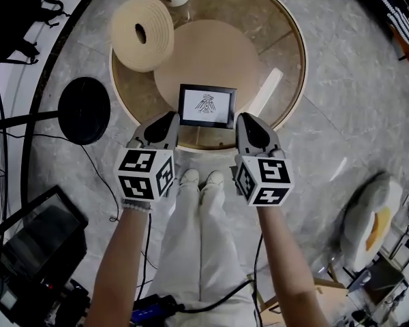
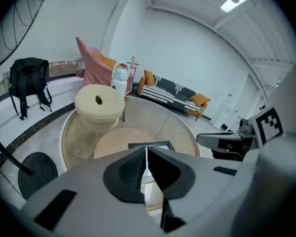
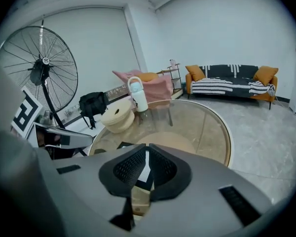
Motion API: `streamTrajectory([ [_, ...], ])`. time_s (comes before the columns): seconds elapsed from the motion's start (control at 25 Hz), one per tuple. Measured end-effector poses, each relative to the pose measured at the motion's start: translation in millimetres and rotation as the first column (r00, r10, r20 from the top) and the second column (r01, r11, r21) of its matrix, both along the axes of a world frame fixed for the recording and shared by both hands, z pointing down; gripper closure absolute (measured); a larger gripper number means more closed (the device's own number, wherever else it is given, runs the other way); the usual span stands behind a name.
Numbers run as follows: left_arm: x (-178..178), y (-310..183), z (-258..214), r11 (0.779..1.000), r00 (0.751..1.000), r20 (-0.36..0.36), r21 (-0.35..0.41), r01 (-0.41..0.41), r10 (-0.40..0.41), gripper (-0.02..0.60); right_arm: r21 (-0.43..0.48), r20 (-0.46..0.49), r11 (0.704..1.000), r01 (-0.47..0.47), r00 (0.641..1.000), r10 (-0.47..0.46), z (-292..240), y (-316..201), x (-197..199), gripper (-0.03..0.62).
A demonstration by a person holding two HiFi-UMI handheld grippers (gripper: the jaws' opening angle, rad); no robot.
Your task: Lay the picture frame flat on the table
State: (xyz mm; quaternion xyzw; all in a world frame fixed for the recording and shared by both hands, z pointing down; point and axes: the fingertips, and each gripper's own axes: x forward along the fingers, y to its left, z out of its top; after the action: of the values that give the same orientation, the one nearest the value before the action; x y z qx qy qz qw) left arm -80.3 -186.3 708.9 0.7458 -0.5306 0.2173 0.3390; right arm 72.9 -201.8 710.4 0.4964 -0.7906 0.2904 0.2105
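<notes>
Jaws sat shut and empty on my left gripper (image 1: 169, 127) and right gripper (image 1: 249, 125); picture frame (image 1: 206, 106) wanted 2 level side-grips, I judged.

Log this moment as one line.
left gripper: shut on picture frame | right gripper: shut on picture frame | picture frame: at round table near edge

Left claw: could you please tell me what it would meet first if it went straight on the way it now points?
Most likely the frame: in the left gripper view it stands straight ahead of the shut left claw, its white picture showing through the slit. How far off is unclear.
</notes>
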Motion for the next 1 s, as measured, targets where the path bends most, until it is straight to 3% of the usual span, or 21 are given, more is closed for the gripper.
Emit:
streamTrajectory([
  [0.2, 18, 13, -74, 0.994, 0.997, -0.025, 0.085, -0.064, 0.066, 0.561, 0.067, 0.008, 0.997, -0.034, 0.999, 0.033, -70, 11, 12, 0.549],
  [0.4, 30, 20, -152, 0.970, 0.988, -0.002, 0.189, -0.151, 0.154, 0.565, 0.147, 0.017, 0.989, -0.029, 0.999, 0.027, -144, 21, 14, 0.549],
  [0.56, 37, 27, -211, 0.951, 0.984, -0.019, 0.258, -0.169, 0.180, 0.566, 0.202, 0.034, 0.979, -0.034, 0.999, 0.027, -201, 31, 20, 0.551],
  [0.8, 37, 36, -298, 0.904, 0.975, 0.007, 0.375, -0.207, 0.220, 0.565, 0.321, 0.013, 0.947, 0.009, 1.000, -0.014, -283, 42, 19, 0.551],
  [1.0, 37, 57, -346, 0.873, 0.972, 0.041, 0.431, -0.227, 0.233, 0.566, 0.383, 0.018, 0.924, 0.000, 1.000, -0.008, -339, 63, 17, 0.553],
])
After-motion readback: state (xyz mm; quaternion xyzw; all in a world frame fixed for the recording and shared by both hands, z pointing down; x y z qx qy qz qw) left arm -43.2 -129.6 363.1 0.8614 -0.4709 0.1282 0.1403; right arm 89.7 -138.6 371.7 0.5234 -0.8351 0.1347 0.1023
